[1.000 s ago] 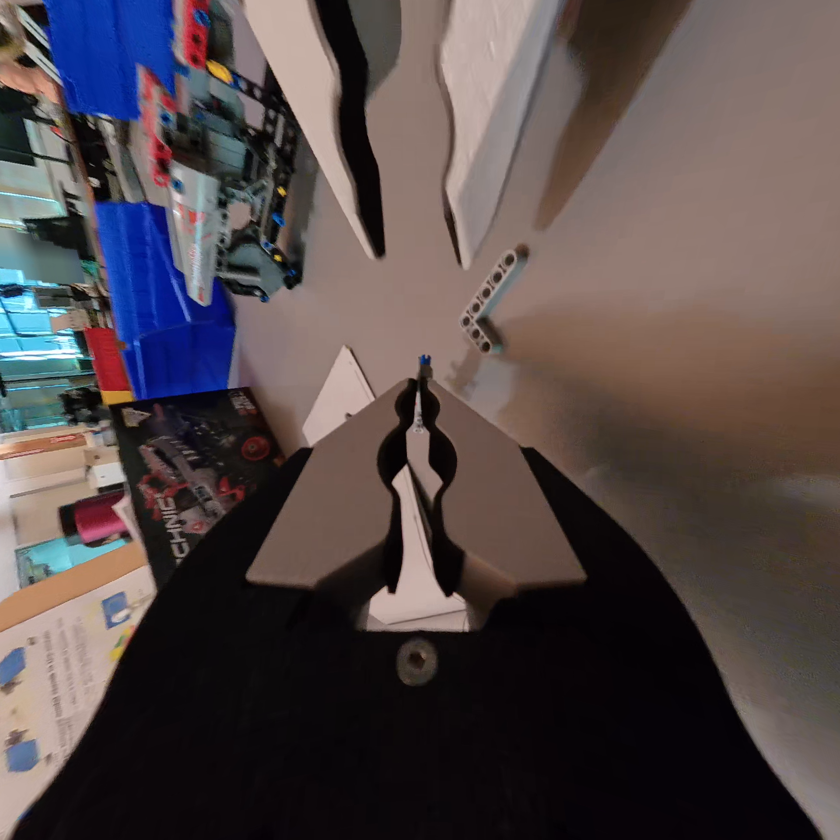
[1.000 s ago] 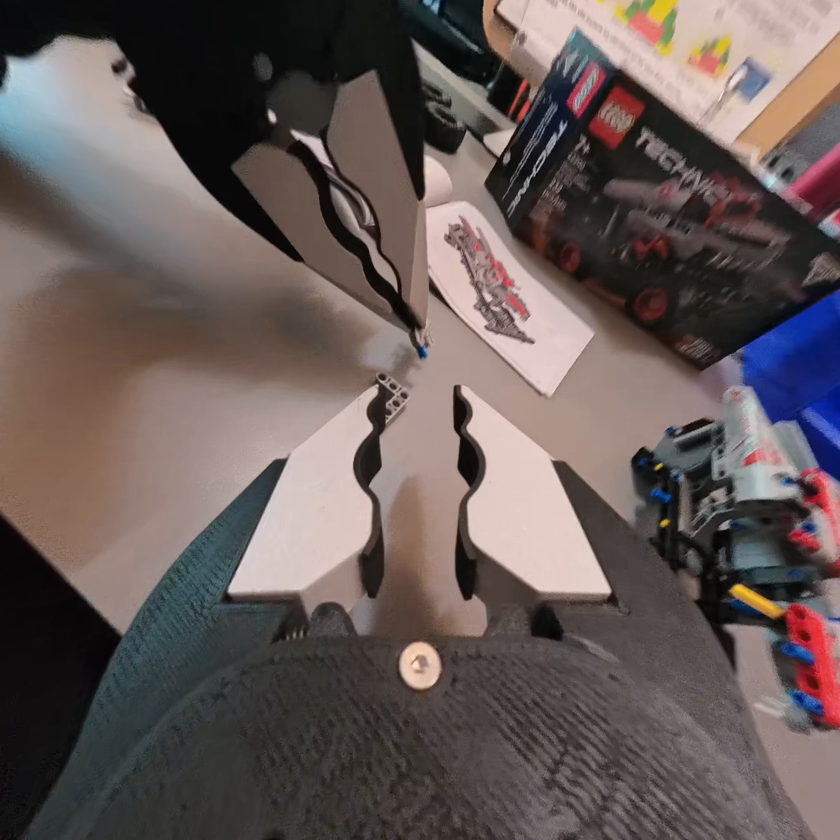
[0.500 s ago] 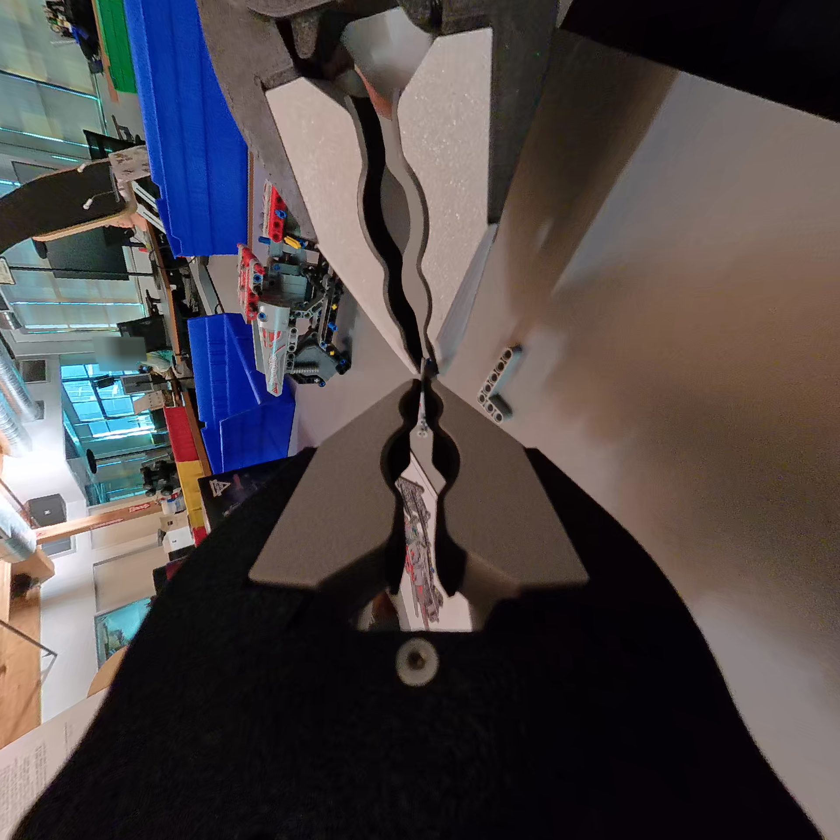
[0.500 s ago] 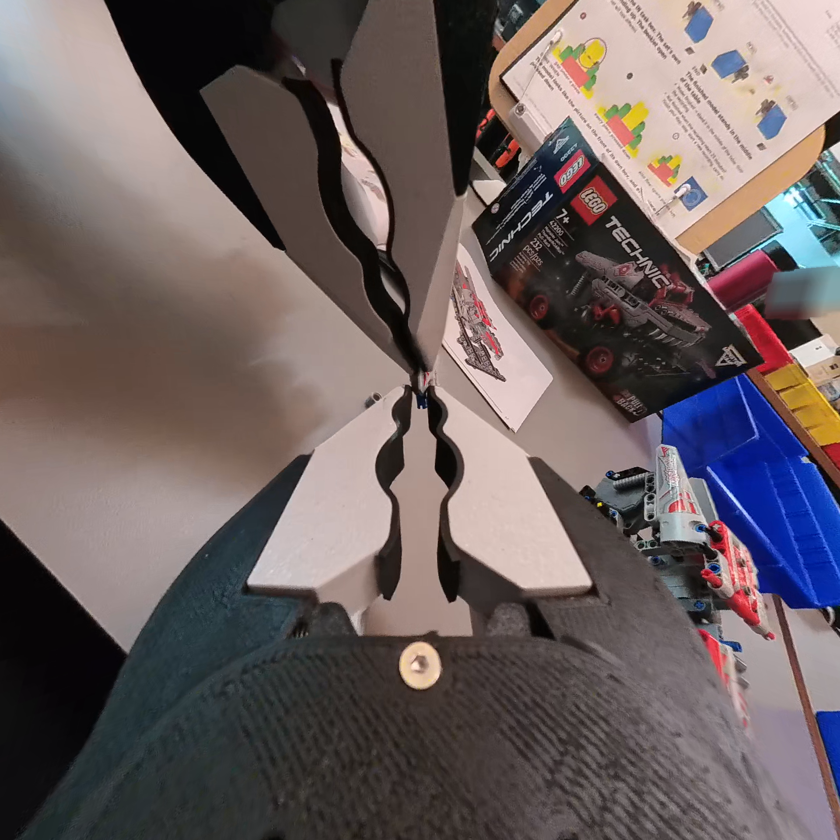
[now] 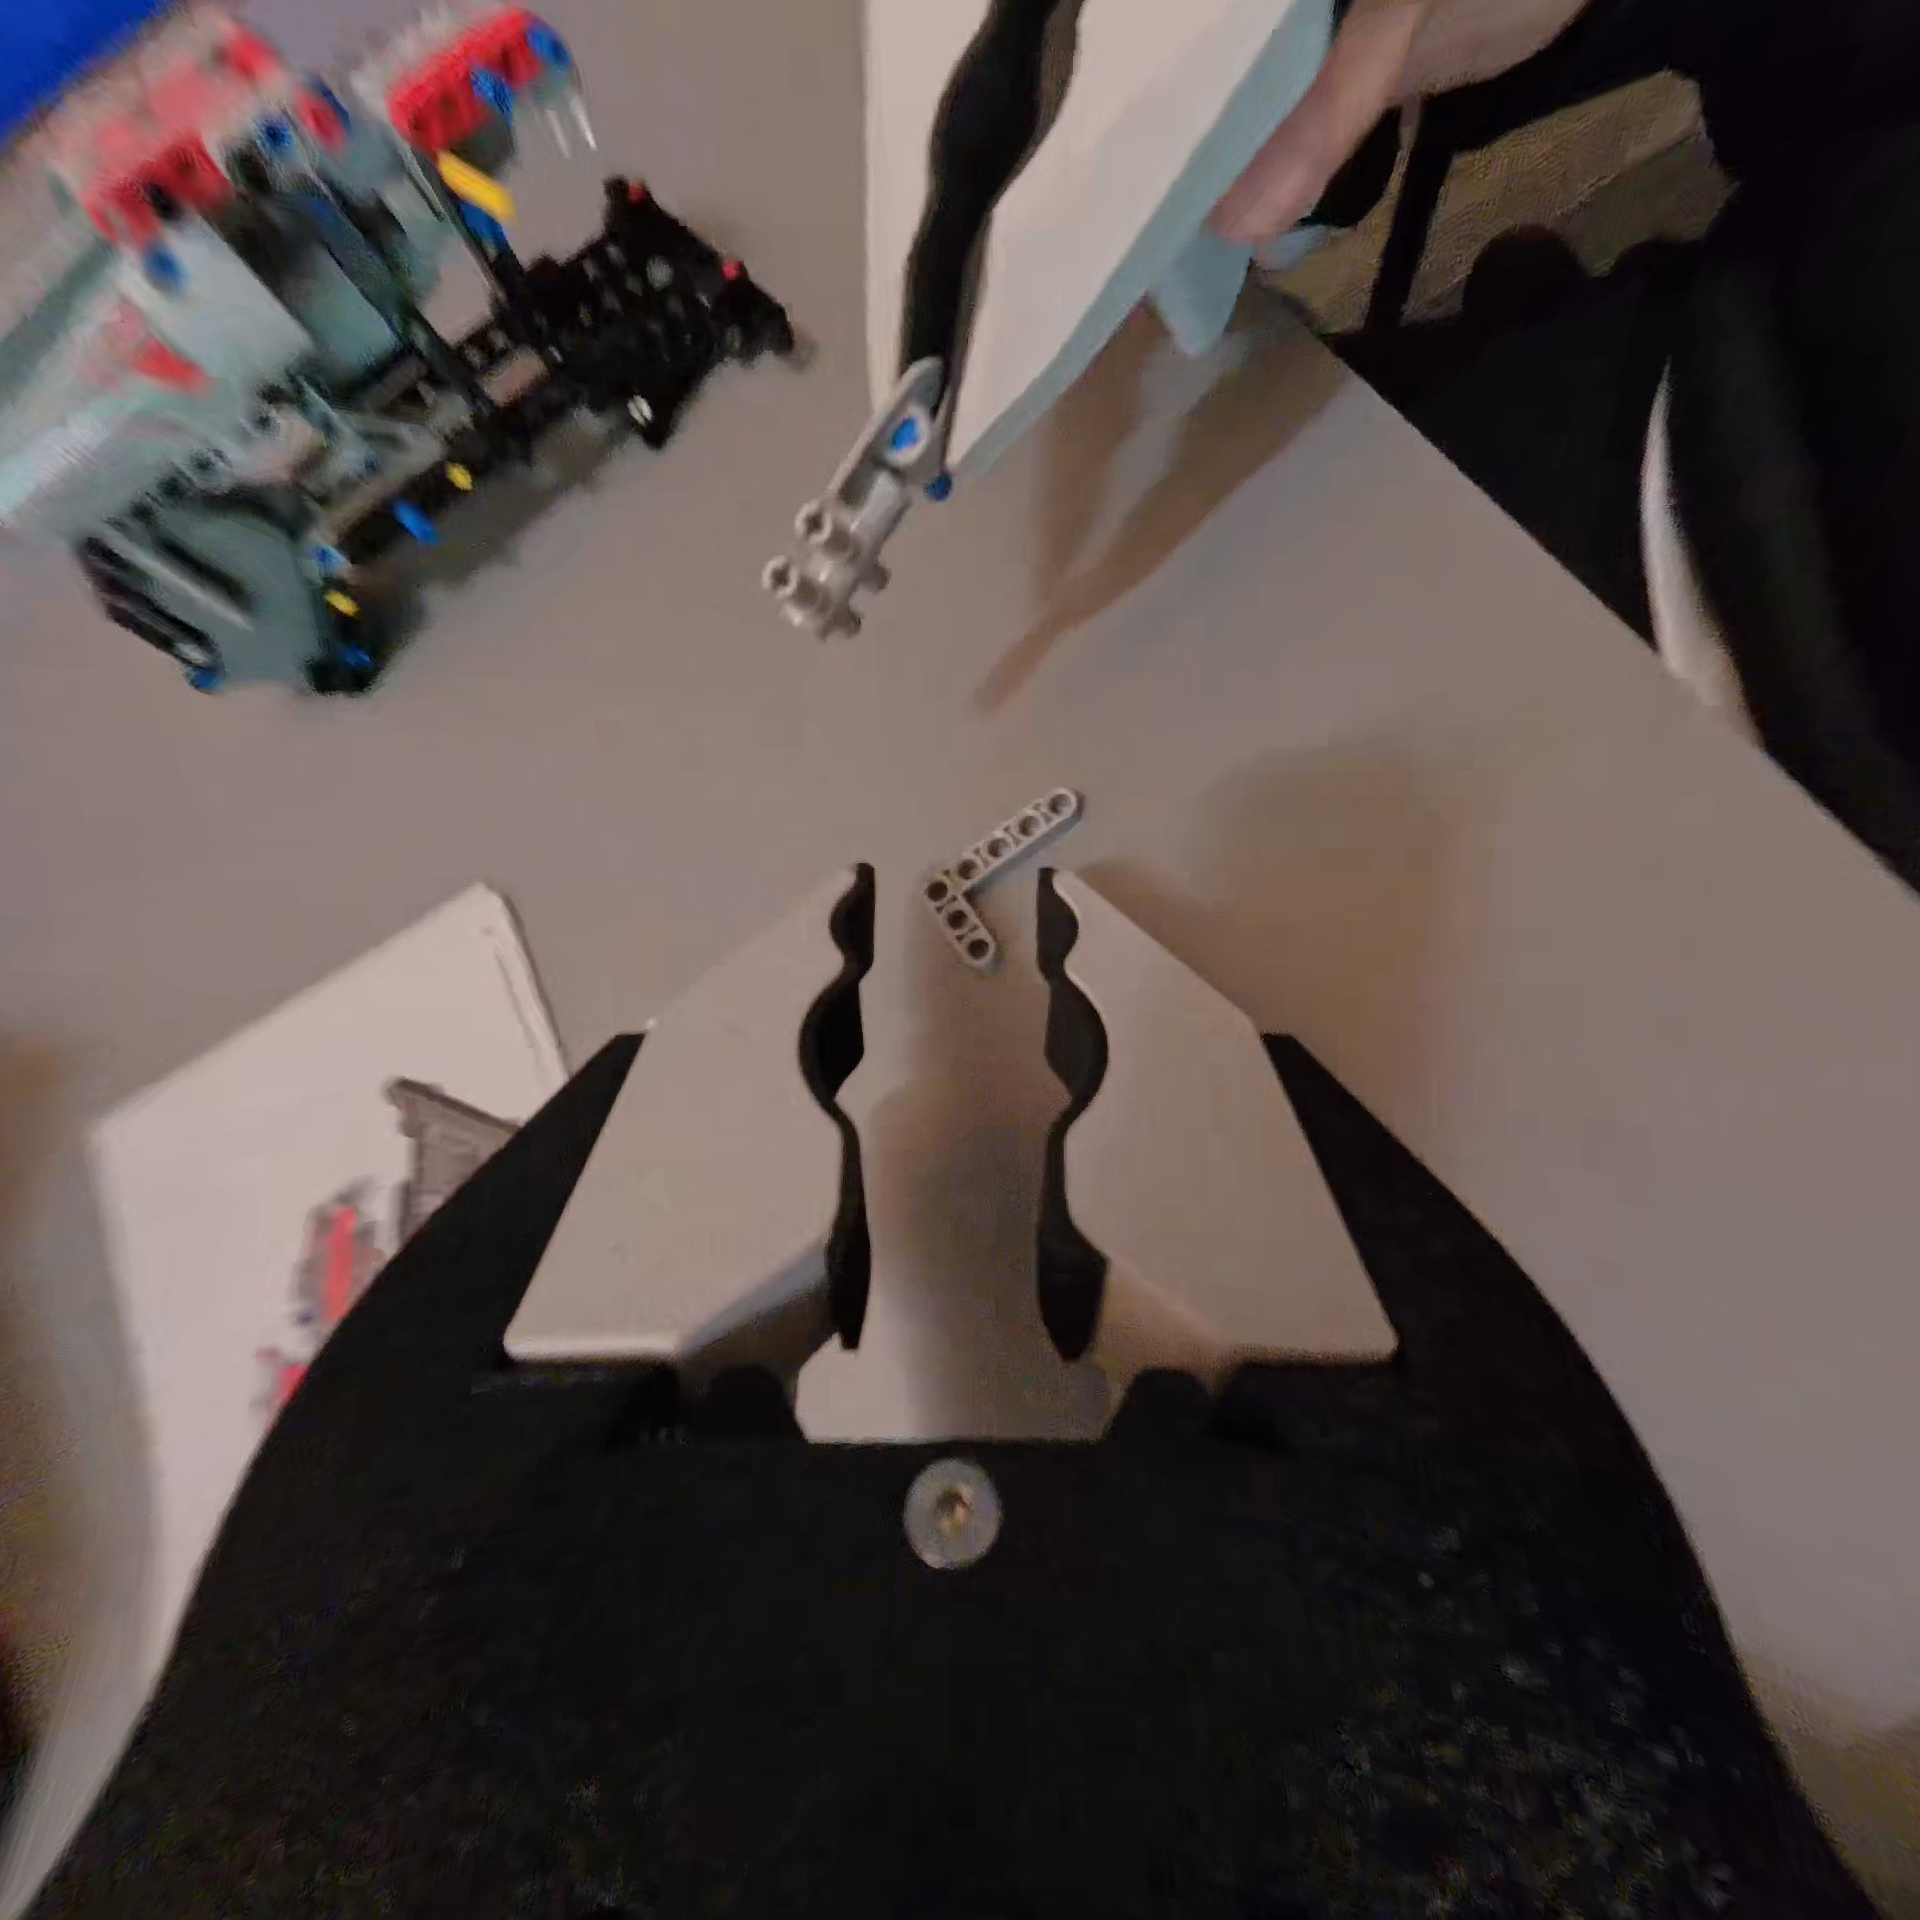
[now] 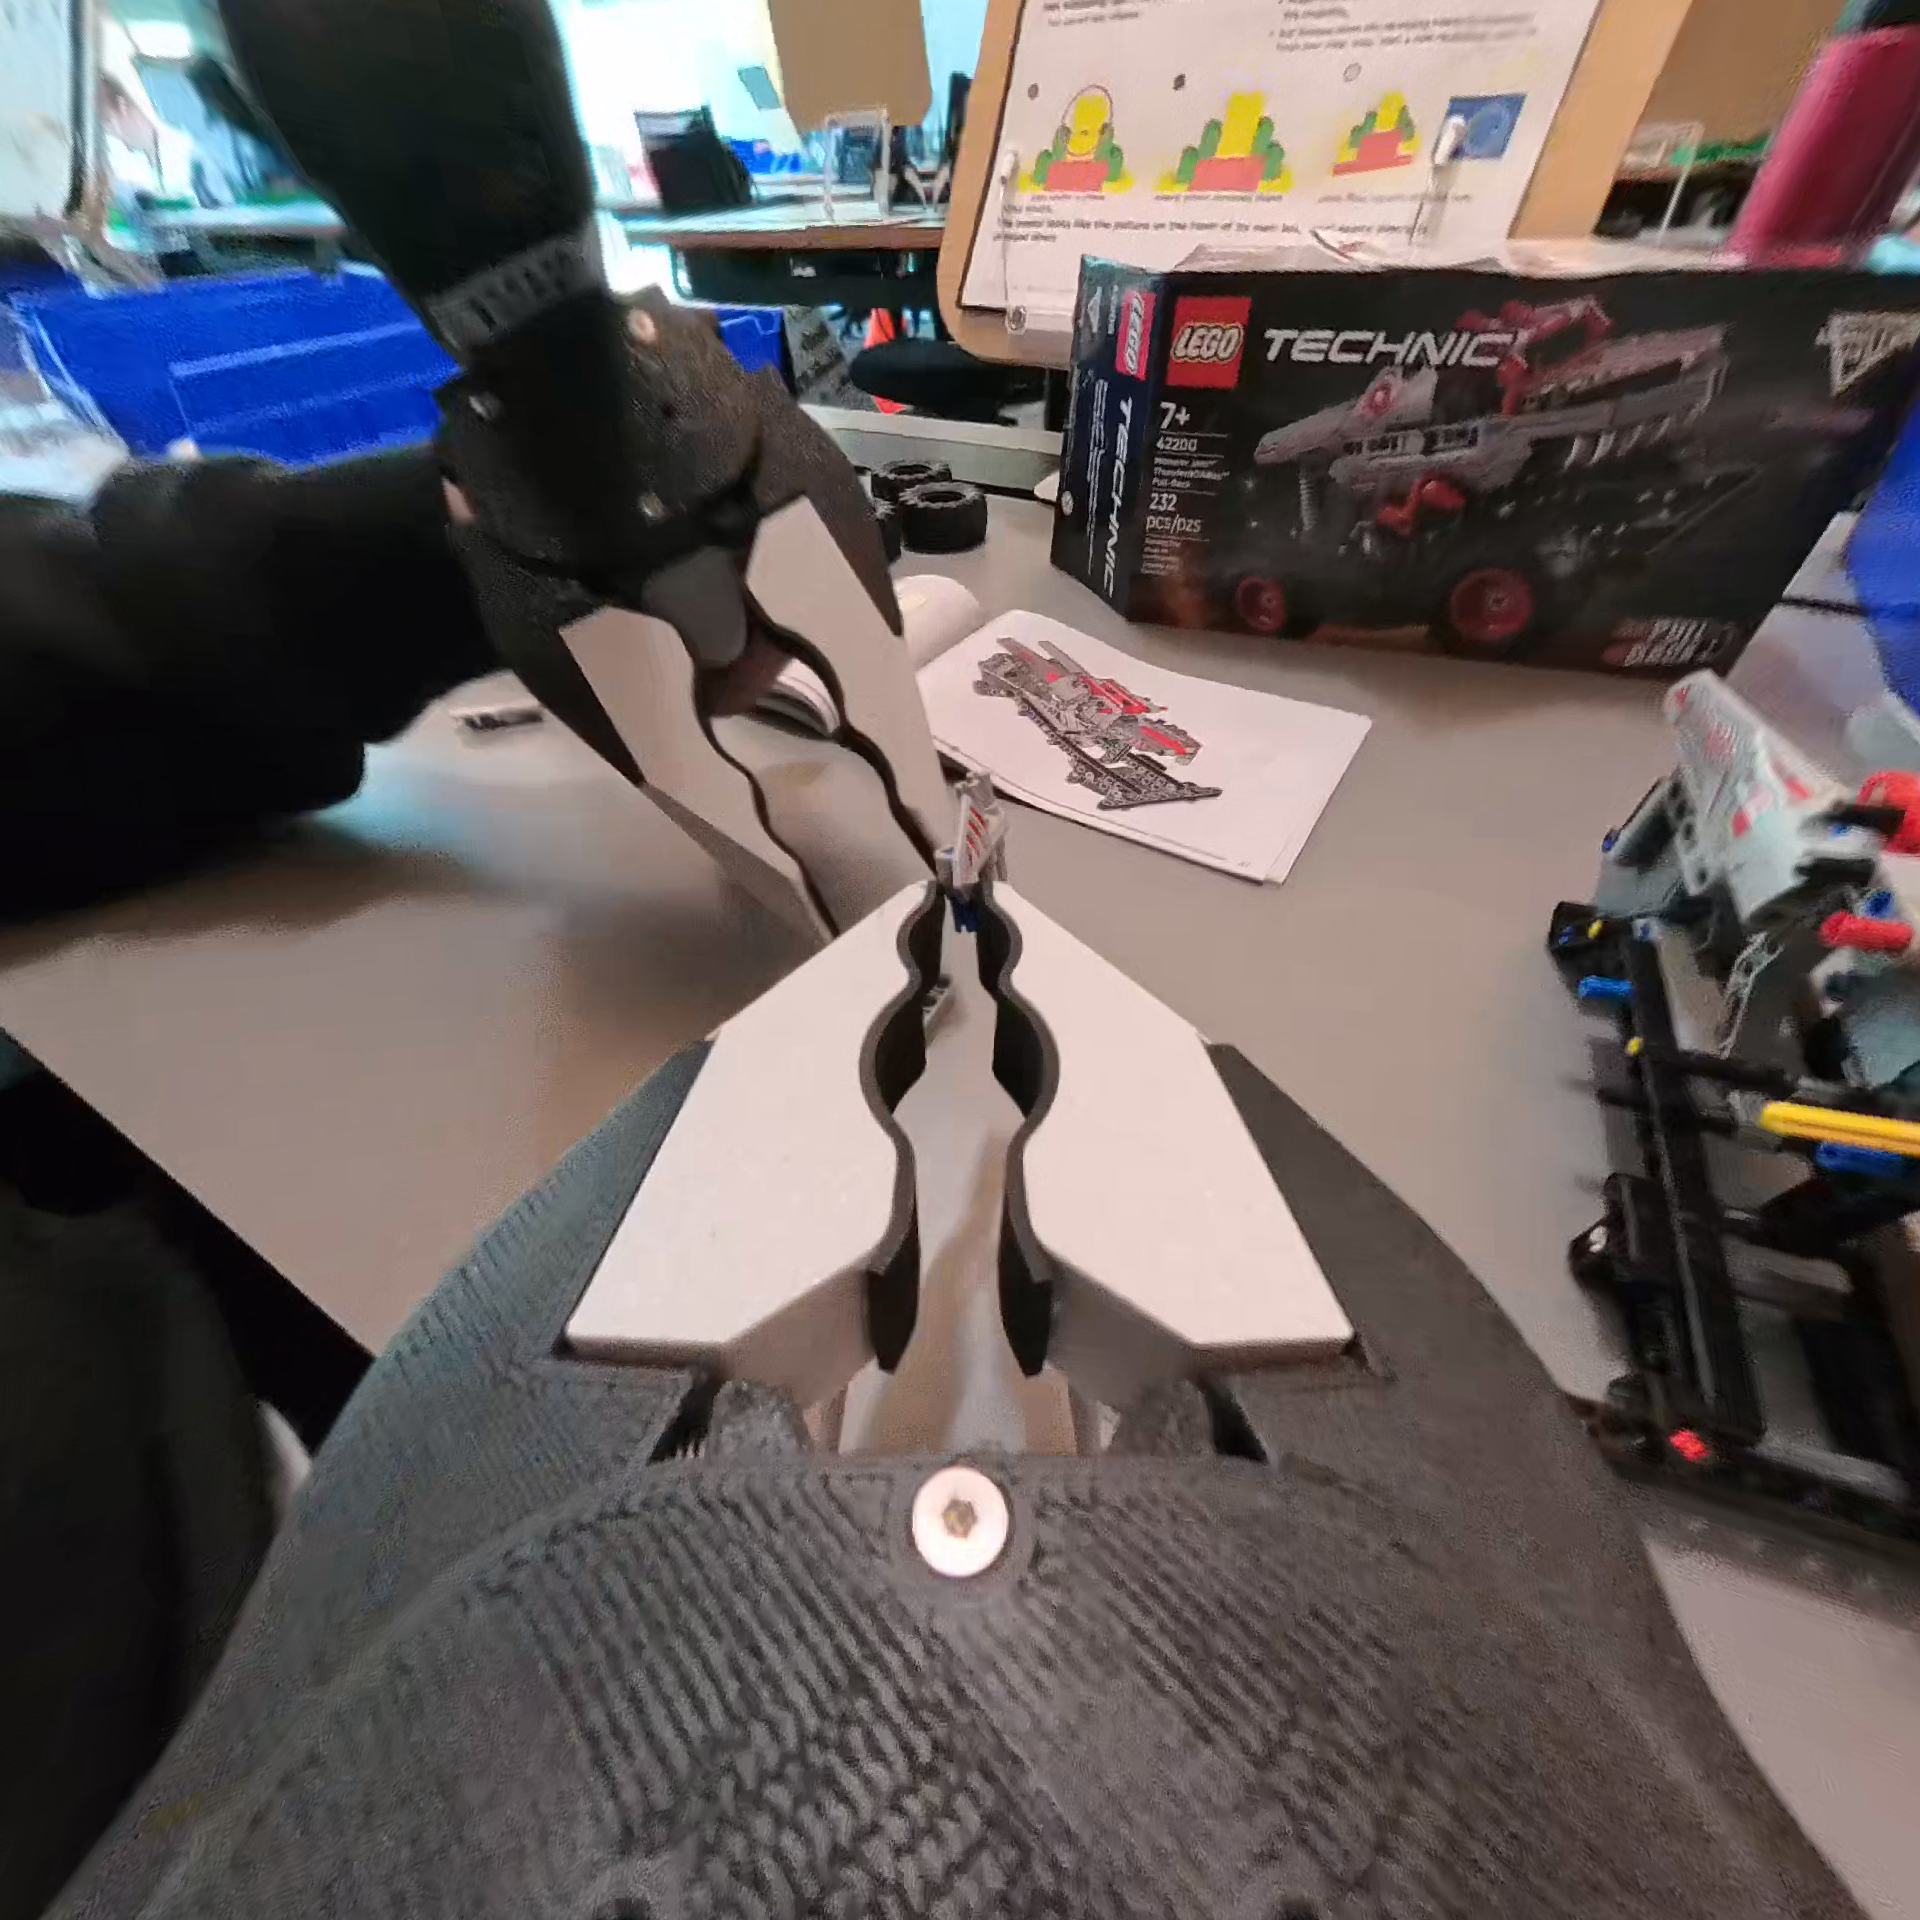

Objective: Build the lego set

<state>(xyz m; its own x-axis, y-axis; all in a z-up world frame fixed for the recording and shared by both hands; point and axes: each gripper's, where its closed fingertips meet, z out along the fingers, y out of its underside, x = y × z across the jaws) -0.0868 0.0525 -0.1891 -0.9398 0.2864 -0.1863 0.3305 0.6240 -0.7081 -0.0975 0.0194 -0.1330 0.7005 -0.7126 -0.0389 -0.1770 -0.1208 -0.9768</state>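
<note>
My right gripper is shut on a small grey panel piece with blue pins and holds it above the grey table. In the left wrist view the same piece hangs from the right gripper's tips at the top. My left gripper is open and empty, low over the table. A grey L-shaped beam lies flat on the table just beyond and between its fingertips. The half-built grey, red and black truck model stands at the far left, and at the right in the right wrist view.
An instruction booklet lies on the table behind the grippers. The set's box stands behind it. Black tyres lie beside the box. Blue bins stand at the back left. The table's near edge runs at the left. Spacing between my two grippers at the tips: around 7 cm.
My left gripper was shut on the pinned piece, then opened and drew back over the L-shaped beam. My right gripper closed on the piece and now holds it alone.
</note>
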